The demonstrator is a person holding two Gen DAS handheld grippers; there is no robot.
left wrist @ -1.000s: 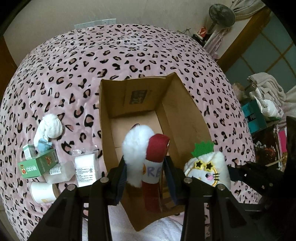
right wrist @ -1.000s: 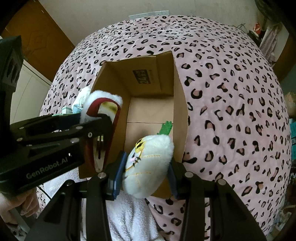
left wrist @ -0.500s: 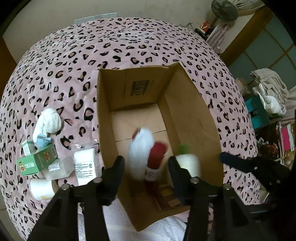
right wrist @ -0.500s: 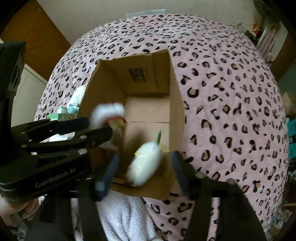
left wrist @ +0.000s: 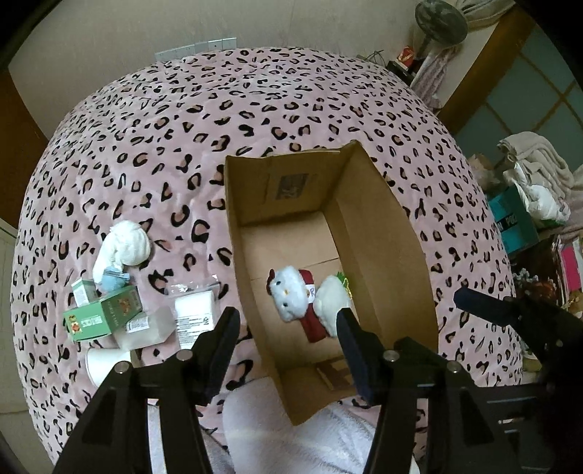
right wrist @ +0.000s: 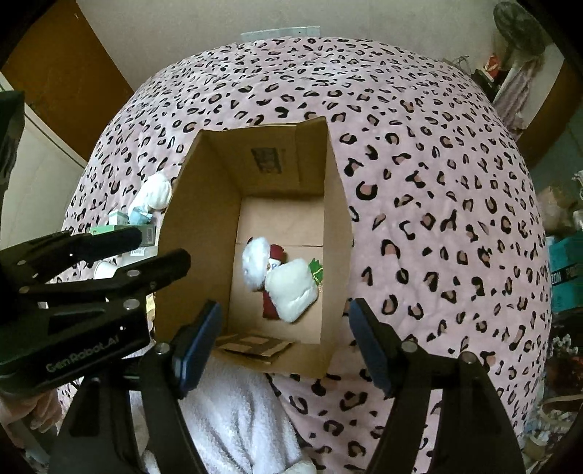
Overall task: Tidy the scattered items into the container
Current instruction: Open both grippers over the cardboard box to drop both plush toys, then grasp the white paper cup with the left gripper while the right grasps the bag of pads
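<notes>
My left gripper (left wrist: 288, 331) and right gripper (right wrist: 284, 328) both hang wide apart and hold nothing at the lower frame. Beyond them, mid-frame, the cardboard box (left wrist: 386, 255) holds two plush toys (left wrist: 291, 295) touching each other. Still to tidy, I judge: the cartons and packets (left wrist: 109, 313) and a white cloth bundle (left wrist: 125, 244) at the left.

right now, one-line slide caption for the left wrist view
Open left gripper above the cardboard box holding two plush toys, boxes and packets still scattered on the leopard-print blanket.

A standing fan (left wrist: 441, 22) and folded towels (left wrist: 535, 164) flank the leopard-print blanket (left wrist: 255, 109).
</notes>
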